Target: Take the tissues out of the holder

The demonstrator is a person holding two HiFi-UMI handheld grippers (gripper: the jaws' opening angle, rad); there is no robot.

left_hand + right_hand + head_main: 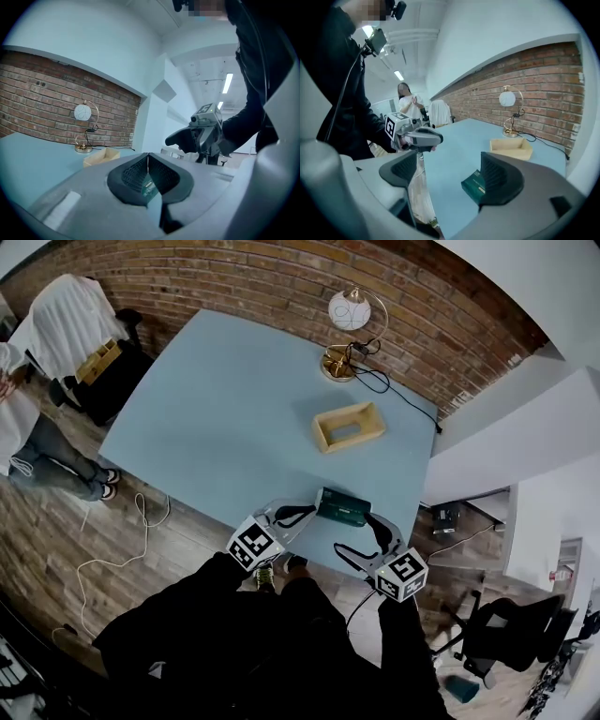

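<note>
Tissues (pixel 341 507) are out of the holder (pixel 347 426), at the counter's (pixel 216 399) near edge, pinched thinly in your clenched left claw (pixel 148 161) while your right claw (pixel 449 168) gapes empty, so they may slip and drop floorward.

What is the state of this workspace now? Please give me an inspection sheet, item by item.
Surface: light blue table, no spill seen.
Job's things: wooden holder looks empty; green tissue pack is at the table's near edge, apart from the holder.
Clutter: globe lamp at the far edge.
Grippers: left gripper has its jaws closed, with an edge of the tissue pack between them; right gripper has its jaws apart, with the tissue pack beside one jaw, not gripped.
Cables: black cable runs from the lamp off the table's right side; white cable lies on the floor.
Surroundings: brick wall, wood floor, a person standing at left.
</note>
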